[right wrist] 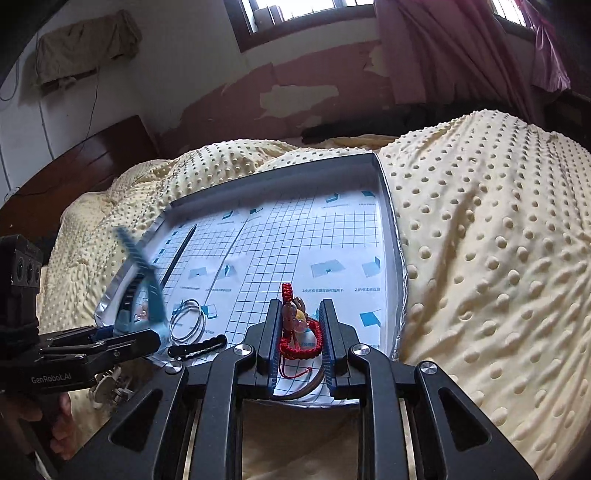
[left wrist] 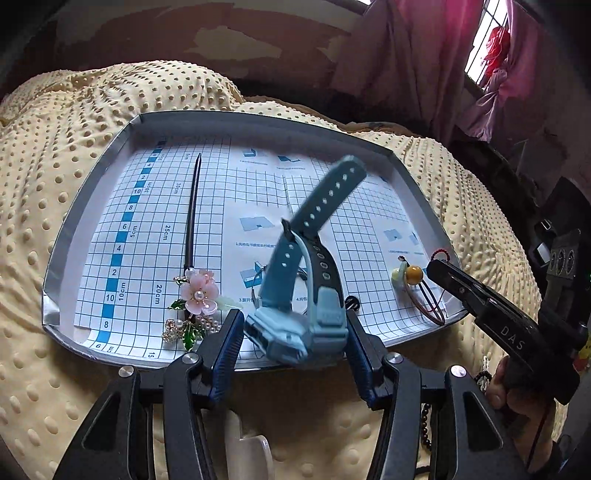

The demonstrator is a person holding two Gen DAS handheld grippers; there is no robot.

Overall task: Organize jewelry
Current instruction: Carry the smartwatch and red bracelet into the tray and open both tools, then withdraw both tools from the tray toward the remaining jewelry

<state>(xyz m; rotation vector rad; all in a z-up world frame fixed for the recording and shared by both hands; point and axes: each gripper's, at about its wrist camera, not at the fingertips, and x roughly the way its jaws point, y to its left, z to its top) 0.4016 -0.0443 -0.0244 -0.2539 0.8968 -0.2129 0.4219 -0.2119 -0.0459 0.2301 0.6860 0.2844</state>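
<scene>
A blue watch (left wrist: 295,317) is held by the left gripper (left wrist: 293,325) at lower centre; a red bracelet (right wrist: 297,332) lies between the part-open right gripper (right wrist: 299,332) jaws; the hairpin (left wrist: 194,236) is already placed in the tray (left wrist: 62,236).

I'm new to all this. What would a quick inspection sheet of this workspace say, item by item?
Surface: shallow tray lined with grid paper, resting on a bumpy cream blanket.
Job's things: blue watch; flower hairpin; silver rings; red cord charm; black clip.
Clutter: nothing seen.
Grippers: left gripper has its fingers on either side of the watch, which is lifted over the tray's near edge; right gripper has its fingers on either side of the red cord charm, contact unclear.
Cables: thin wire on the far wall.
Surroundings: peeling wall, pink curtain, barred window.
</scene>
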